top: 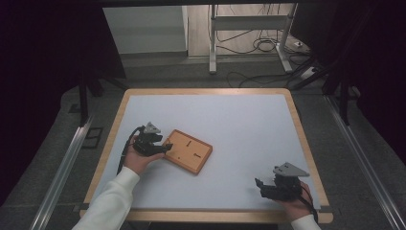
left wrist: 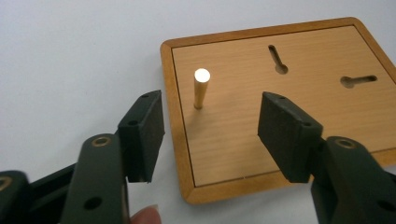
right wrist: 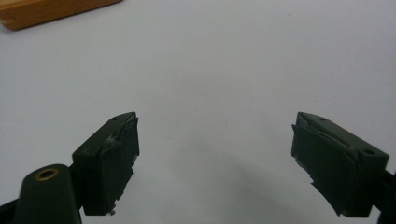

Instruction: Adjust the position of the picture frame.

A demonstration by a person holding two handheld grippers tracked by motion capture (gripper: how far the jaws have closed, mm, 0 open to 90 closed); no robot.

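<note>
A flat wooden board (top: 189, 151) with a raised rim lies left of the table's middle. In the left gripper view the board (left wrist: 233, 70) has two keyhole slots (left wrist: 278, 58) and a short pale peg (left wrist: 201, 88) standing upright near its edge. My left gripper (top: 163, 147) is at the board's left corner. It (left wrist: 211, 112) is open, with one jaw outside the rim, the other over the board, and the peg just beyond them, untouched. My right gripper (top: 261, 187) rests near the table's front right. It (right wrist: 215, 126) is open over bare white surface, with a board corner (right wrist: 42, 11) far off.
The white table top (top: 230, 120) has a wooden border (top: 206, 91). Beyond the far edge are a metal stand (top: 213, 43) and cables (top: 258, 45) on the floor. Metal rails (top: 62, 167) run along both sides.
</note>
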